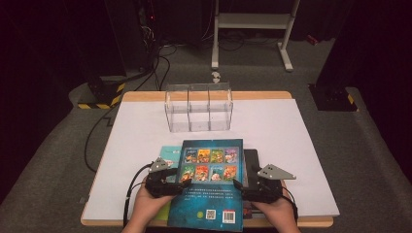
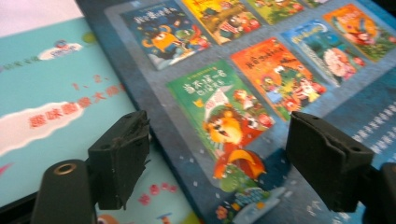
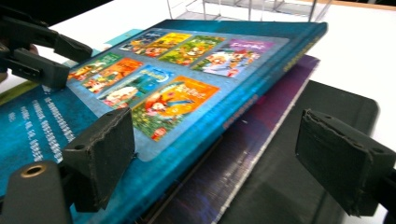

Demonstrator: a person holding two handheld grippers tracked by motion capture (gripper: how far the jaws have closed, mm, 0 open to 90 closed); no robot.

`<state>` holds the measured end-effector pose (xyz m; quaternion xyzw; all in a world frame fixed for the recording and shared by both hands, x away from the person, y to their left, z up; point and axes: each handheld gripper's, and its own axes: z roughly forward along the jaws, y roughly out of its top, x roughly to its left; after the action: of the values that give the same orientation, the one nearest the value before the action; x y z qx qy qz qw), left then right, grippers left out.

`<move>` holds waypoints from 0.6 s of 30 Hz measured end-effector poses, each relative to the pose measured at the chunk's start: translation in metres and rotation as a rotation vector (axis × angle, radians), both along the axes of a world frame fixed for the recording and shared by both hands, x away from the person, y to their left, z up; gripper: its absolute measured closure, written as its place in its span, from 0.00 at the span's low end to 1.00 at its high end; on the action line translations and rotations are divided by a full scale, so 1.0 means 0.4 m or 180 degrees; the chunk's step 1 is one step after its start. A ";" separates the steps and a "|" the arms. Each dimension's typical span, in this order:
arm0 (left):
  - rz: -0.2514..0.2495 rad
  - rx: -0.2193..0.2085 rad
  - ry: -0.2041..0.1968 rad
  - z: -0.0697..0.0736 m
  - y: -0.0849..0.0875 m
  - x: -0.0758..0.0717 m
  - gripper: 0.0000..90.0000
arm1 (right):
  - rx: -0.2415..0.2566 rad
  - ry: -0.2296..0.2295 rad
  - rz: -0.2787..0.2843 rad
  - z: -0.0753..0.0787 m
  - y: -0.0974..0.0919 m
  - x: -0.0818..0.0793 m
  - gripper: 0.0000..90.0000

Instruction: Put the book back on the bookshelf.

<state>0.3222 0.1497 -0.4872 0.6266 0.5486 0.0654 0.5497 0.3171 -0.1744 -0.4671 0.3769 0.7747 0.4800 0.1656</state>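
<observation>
Straddling the left edge of a blue picture book (image 1: 210, 182), the left hand-held gripper (image 1: 180, 180) stands with its jaws wide apart, one over the book's back cover and the other over a teal booklet (image 2: 51, 93) that lies beneath and to the left; neither pad presses on anything. The right hand-held gripper (image 1: 239, 185) sits at the book's right edge, its jaws also spread, one beside the spine and the other out over a black folder (image 3: 327, 116), so nothing is clamped there either. In the right gripper view the blue book's spine side lies raised off a purple-covered book (image 3: 261, 140) under it, which in turn rests on the black folder.

Each gripper is held in a hand reaching in from the near edge of the white tabletop (image 1: 301, 145). The book's back cover, with two rows of small colourful cover pictures, faces up, and its near end overhangs the tabletop's near edge. Farther back, well apart from the stack, stands a clear acrylic organiser (image 1: 198, 108) with three compartments.
</observation>
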 end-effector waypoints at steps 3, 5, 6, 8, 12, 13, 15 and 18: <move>-0.0004 -0.0014 -0.0004 -0.002 0.001 -0.005 0.24 | 0.0025 0.0022 0.0030 0.001 0.007 0.002 0.13; 0.0012 -0.0007 -0.0010 -0.001 -0.001 -0.007 0.25 | 0.0032 0.0047 0.0045 0.000 0.010 0.003 0.14; 0.0011 -0.0018 -0.0010 -0.001 -0.003 -0.007 0.25 | 0.0022 0.0054 0.0051 -0.001 0.012 0.003 0.14; -0.0004 -0.0014 -0.0021 0.000 -0.009 -0.007 0.25 | 0.0006 0.0073 0.0063 -0.004 0.014 0.003 0.14; -0.0086 0.0024 -0.0033 0.004 -0.026 -0.005 0.25 | 0.0022 0.0091 0.0037 -0.005 0.005 -0.003 0.15; -0.0108 0.0023 -0.0038 0.005 -0.032 -0.004 0.25 | 0.0030 0.0084 0.0014 -0.005 0.000 -0.005 0.15; -0.0128 0.0006 -0.0055 0.008 -0.047 -0.002 0.25 | 0.0055 0.0098 -0.0018 -0.005 -0.011 -0.008 0.15; -0.0192 0.0033 -0.0067 0.011 -0.061 0.000 0.25 | 0.0082 0.0120 -0.0058 -0.005 -0.023 -0.013 0.15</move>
<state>0.3222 0.1251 -0.4828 0.6450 0.5233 0.0583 0.5539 0.3120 -0.1837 -0.4692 0.3950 0.7680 0.4811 0.1505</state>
